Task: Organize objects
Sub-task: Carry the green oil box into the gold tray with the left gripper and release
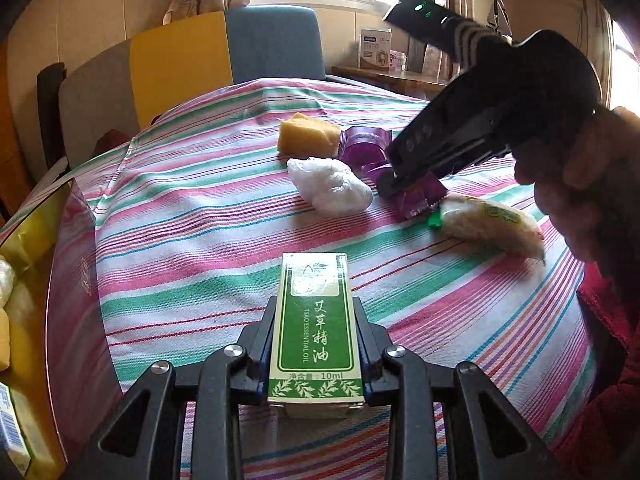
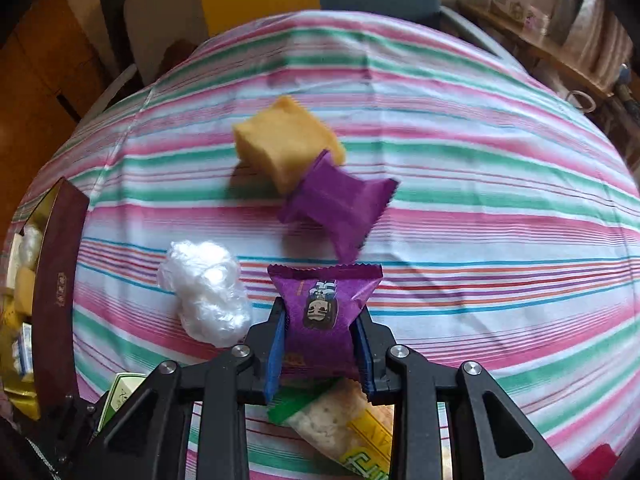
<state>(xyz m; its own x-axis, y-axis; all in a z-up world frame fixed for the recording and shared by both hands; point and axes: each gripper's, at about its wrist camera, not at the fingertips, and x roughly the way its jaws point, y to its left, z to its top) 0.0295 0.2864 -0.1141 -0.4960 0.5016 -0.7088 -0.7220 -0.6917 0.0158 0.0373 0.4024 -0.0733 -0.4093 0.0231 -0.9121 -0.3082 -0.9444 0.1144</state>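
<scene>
Under your tools the worktop (image 2: 480, 168) wears a matt woven cloth. Your left tool (image 1: 316, 344) holds a green box (image 1: 310, 328) of smooth, faintly glossy card. Your right tool (image 2: 320, 344) pinches a purple packet (image 2: 324, 312) of shiny foil-like film with serrated ends. Both tools are matt black plastic with bright metal pins. The white wad (image 2: 208, 292) looks like thin crinkled plastic; the yellow block (image 2: 284, 144) looks porous and dull.

The yellow cake (image 2: 286, 146) and loose purple packet (image 2: 338, 204) are motion-blurred.

2 purple snack packs (image 2: 320, 320), 1 green box (image 1: 312, 328), 1 yellow cake (image 2: 284, 144), 1 cracker pack (image 1: 492, 224).
</scene>
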